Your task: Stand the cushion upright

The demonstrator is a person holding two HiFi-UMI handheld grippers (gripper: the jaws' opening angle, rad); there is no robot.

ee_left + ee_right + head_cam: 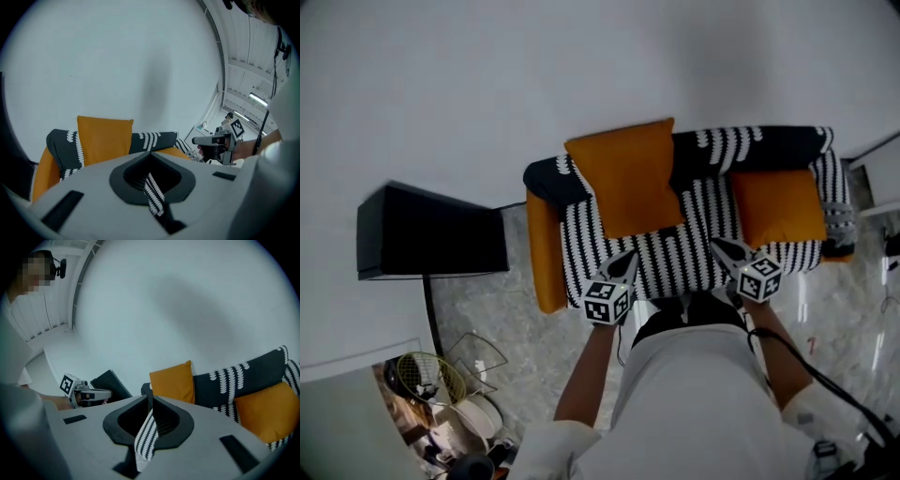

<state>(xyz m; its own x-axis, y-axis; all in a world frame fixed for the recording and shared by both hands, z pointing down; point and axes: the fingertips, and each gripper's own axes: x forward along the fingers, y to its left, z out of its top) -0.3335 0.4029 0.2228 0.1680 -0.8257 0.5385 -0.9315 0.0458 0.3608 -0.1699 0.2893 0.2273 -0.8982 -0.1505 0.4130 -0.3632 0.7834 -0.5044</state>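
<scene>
Left gripper (626, 260): jaws were shut. As far as I could judge nothing was clamped; only a sliver of the striped cover (680, 248) showed in the slit between them.
Right gripper (721, 247): jaws were together too, with the same sliver of stripes in the slit and no cushion in them.
Tall cushion (628, 178): ahead of the left gripper's tip and apart from it, standing against the backrest of the sofa (544, 267).
Low cushion (776, 206): just ahead and to the right of the right gripper's tip, slumped at a slant on the seat.
Step in hand: I judged one cushion already upright and both tools free over the front of the seat.
Next move: probably open the right jaws wide, reach forward to the low cushion's top edge, clamp it and tip it up against the backrest. The left tool could steady its near side.
</scene>
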